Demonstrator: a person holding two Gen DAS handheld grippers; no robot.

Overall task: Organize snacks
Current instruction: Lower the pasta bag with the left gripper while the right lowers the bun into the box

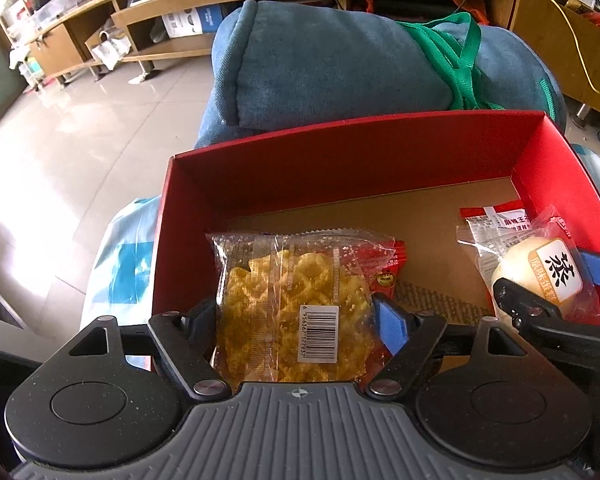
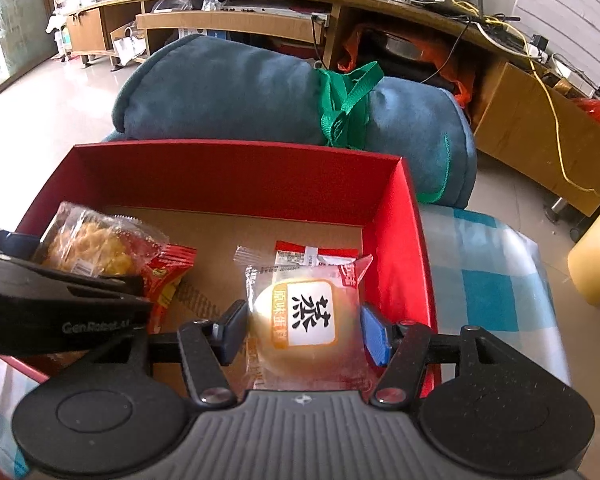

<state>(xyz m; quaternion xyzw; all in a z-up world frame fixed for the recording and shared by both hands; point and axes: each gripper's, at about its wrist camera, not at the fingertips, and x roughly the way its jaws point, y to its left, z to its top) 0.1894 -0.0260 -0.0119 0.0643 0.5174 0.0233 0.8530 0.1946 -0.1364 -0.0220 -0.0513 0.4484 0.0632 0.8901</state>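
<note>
An open red box (image 1: 340, 130) (image 2: 240, 148) with a brown floor sits on a blue checked cloth (image 2: 492, 280). My left gripper (image 1: 296, 312) (image 2: 76, 260) is open inside its left end. A clear pack of yellow crisps (image 1: 292, 280) (image 2: 88, 248) lies between its fingers, on a red packet (image 1: 388, 264) (image 2: 168, 276). At the right end my right gripper (image 2: 304, 328) (image 1: 548, 280) stands open. Its pads closely flank a wrapped round bun (image 2: 304, 316) (image 1: 540, 264), which rests on a red-and-white packet (image 2: 312, 252) (image 1: 496, 220).
Just behind the box lies a rolled blue blanket (image 1: 320, 60) (image 2: 228, 88) tied with a green strap (image 2: 348, 100). Wooden shelves (image 2: 228, 20) with clutter and cables line the back. A yellow container (image 2: 596, 264) stands on the tiled floor at the right.
</note>
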